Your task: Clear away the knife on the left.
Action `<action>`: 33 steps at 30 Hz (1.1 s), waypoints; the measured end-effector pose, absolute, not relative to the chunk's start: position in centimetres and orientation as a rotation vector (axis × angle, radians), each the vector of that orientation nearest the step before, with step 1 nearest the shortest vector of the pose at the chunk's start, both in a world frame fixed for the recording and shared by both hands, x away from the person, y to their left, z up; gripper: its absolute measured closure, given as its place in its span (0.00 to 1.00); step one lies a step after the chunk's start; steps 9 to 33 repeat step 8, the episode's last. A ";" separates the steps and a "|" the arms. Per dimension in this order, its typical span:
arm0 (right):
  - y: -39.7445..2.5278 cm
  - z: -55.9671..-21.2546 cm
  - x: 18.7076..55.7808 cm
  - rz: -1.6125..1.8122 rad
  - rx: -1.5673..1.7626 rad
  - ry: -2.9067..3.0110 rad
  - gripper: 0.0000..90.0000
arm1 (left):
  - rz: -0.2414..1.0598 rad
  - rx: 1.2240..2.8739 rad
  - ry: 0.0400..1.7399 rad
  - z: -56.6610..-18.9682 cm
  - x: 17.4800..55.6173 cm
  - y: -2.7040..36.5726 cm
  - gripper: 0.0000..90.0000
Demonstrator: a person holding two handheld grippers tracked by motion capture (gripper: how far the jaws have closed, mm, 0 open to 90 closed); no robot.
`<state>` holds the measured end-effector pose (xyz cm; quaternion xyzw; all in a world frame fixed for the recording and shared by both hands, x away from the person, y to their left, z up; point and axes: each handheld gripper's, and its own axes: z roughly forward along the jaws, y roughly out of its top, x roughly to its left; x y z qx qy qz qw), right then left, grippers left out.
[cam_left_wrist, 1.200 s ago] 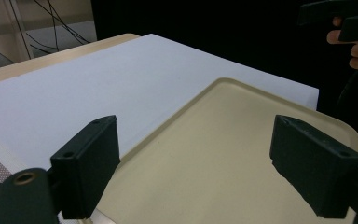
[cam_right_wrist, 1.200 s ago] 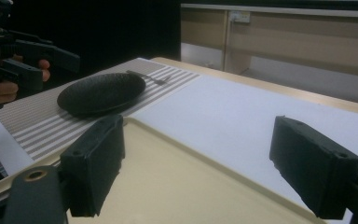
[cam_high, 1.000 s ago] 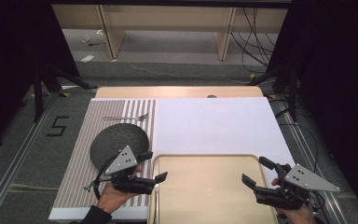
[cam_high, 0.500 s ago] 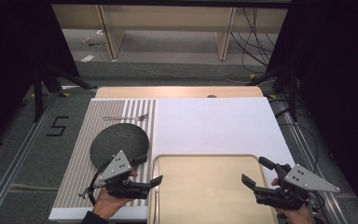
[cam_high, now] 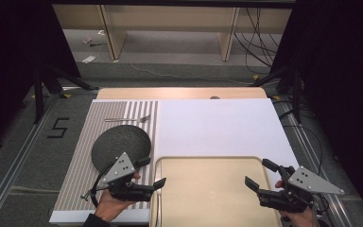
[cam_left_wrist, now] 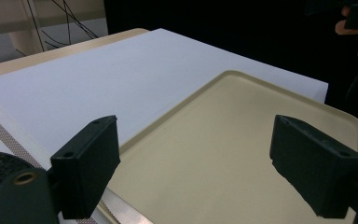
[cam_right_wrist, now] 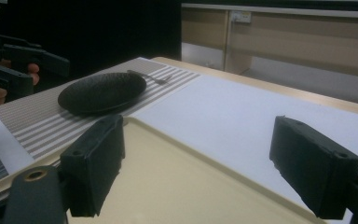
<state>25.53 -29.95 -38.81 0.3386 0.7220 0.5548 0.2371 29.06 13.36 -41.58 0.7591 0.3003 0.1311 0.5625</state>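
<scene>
**Two open grippers flank a beige tray**

Beige tray fills the lower centre of the high view. Dark plate sits left of centre on the striped mat, a fork above it. Left gripper and right gripper, both jaws apart, hold nothing.

Lower centre: tray pale beige. Centre: sheet plain white. Left: placemat brown-and-white striped, plate dark grey, fork silvery. Gripper jaws black.
</scene>
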 end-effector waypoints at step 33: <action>-30.0 -38.8 25.5 1.519 0.929 1.981 0.21 | 0.305 1.790 0.704 -41.6 29.1 13.3 0.17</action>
